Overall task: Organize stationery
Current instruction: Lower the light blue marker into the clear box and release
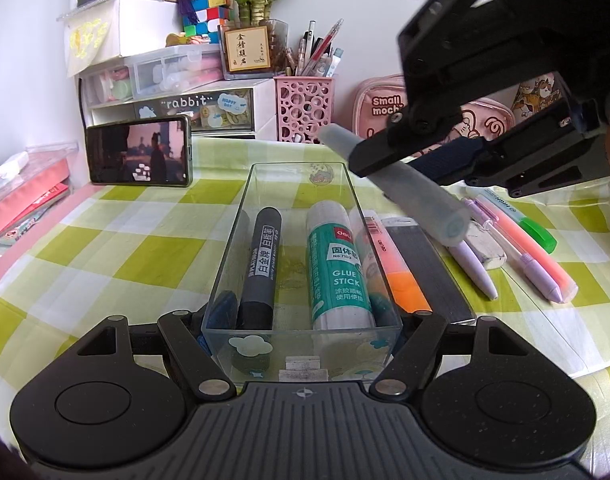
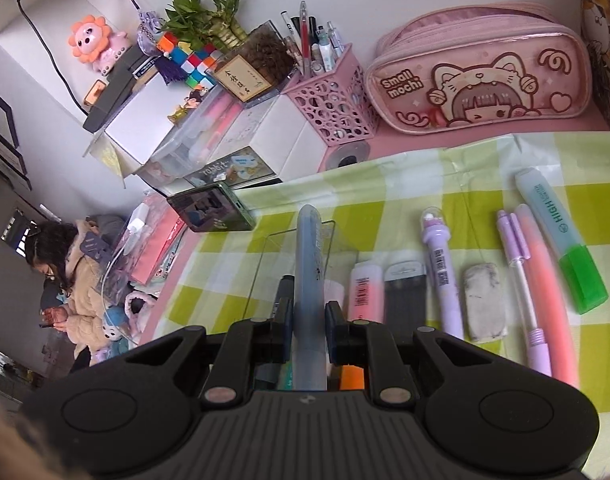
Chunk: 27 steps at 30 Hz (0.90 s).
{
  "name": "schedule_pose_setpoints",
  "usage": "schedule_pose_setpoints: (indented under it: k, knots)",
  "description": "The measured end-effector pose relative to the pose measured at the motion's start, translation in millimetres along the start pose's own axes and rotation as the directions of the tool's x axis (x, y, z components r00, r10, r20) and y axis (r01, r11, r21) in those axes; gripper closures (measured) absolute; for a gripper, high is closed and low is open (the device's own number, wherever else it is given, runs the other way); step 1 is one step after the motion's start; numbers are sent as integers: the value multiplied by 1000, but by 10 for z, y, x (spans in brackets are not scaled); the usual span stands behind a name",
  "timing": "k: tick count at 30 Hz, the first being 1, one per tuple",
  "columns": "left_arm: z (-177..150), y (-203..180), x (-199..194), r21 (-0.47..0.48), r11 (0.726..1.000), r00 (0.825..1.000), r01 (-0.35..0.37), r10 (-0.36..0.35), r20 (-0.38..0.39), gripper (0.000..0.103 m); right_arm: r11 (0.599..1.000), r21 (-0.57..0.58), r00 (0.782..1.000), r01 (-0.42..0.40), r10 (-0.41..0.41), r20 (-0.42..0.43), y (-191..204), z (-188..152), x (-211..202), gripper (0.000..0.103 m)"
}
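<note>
A clear plastic tray [image 1: 241,236] stands on the checked cloth and holds a black marker [image 1: 261,268] and a green glue stick [image 1: 337,272]. My left gripper [image 1: 303,332] is shut on the tray's near end, one finger on each side. My right gripper [image 2: 309,322] is shut on a frosted grey-blue pen [image 2: 311,280] and holds it tilted above the tray's right side; it also shows in the left wrist view [image 1: 409,188]. Right of the tray lie an orange highlighter [image 1: 397,268], a dark flat case [image 1: 429,272], a lilac pen [image 2: 441,272], an eraser [image 2: 485,304] and a green-capped highlighter [image 2: 561,240].
A phone [image 1: 139,156] leans at the back left. A pink pen holder [image 1: 305,108], a drawer unit [image 1: 209,112] and a pink pencil case [image 2: 481,72] line the back wall. A pink pen [image 2: 545,292] and a lilac mechanical pencil [image 2: 521,288] lie at the right.
</note>
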<state>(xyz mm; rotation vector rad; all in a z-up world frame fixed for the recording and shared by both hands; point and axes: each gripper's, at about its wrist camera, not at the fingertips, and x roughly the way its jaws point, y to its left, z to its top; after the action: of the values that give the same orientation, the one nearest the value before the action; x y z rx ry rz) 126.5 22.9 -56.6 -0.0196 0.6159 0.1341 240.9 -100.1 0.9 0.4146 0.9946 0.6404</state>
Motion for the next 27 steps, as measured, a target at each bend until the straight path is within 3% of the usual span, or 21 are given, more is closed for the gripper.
schedule_pose_setpoints:
  k: [3, 12, 19, 23, 27]
  knots:
    - [0, -1, 0, 0, 1000, 1000, 0, 0, 0, 30, 1000, 3, 999, 11, -11, -47, 108, -11, 136, 69]
    - [4, 5, 6, 0, 1000, 1000, 2, -2, 1, 30, 997, -37, 994, 74, -77, -83, 238, -9, 348, 68]
    - [7, 8, 11, 1, 1000, 1000, 3, -3, 1, 30, 997, -57, 993, 43, -49, -110, 278, -23, 393, 67]
    - [15, 15, 21, 1, 1000, 1000, 4, -4, 1, 30, 994, -90, 993, 66, -74, -87, 302, -44, 374, 67]
    - [17, 17, 25, 1, 1000, 1000, 4, -4, 1, 30, 997, -72, 999, 33, -36, -36, 181, -13, 211, 67]
